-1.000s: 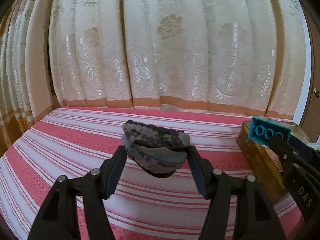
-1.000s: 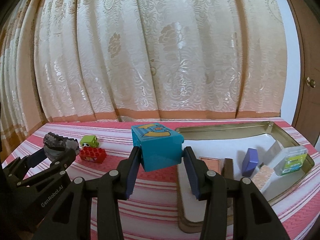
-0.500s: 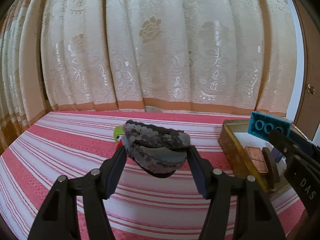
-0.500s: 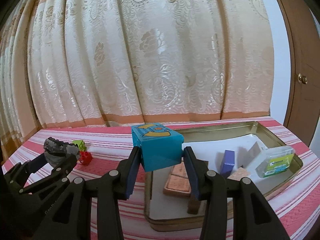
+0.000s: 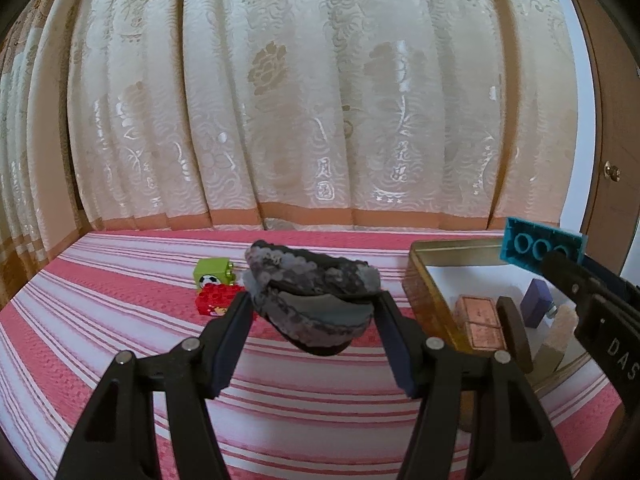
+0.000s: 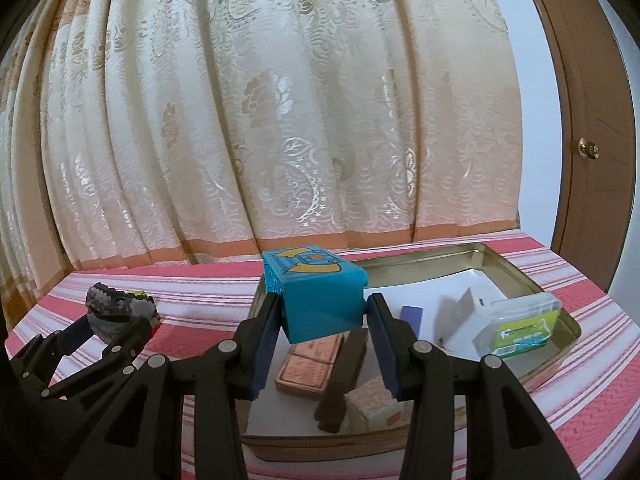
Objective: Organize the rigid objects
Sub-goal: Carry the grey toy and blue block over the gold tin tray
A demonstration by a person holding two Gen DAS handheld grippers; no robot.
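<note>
**Both tongs loaded above the striped cloth**

The blue block (image 6: 320, 294) sat clamped between the fingers of the right gripper (image 6: 322, 320), held in the air over the near left end of the gold tray (image 6: 516, 268). Its printed top faced up, and its studs faced the left gripper at about nine o'clock.

The grey sequined piece (image 5: 312, 292) was gripped by the left gripper (image 5: 314, 320), lifted clear of the red striped cloth (image 5: 100, 320). At ten o'clock from it, on the cloth, a green block (image 5: 212, 274) stood just behind a red block (image 5: 214, 300), the two touching.

At three o'clock from the left gripper lay the tray, holding a pink slab (image 6: 312, 364), a dark brown bar (image 6: 344, 372), a purple block (image 6: 412, 316), a white box (image 6: 468, 312) and a clear case with a green label (image 6: 520, 324).

A cream curtain (image 5: 320, 100) hung behind the table at twelve o'clock, with a wooden door (image 6: 592, 120) at two o'clock.
</note>
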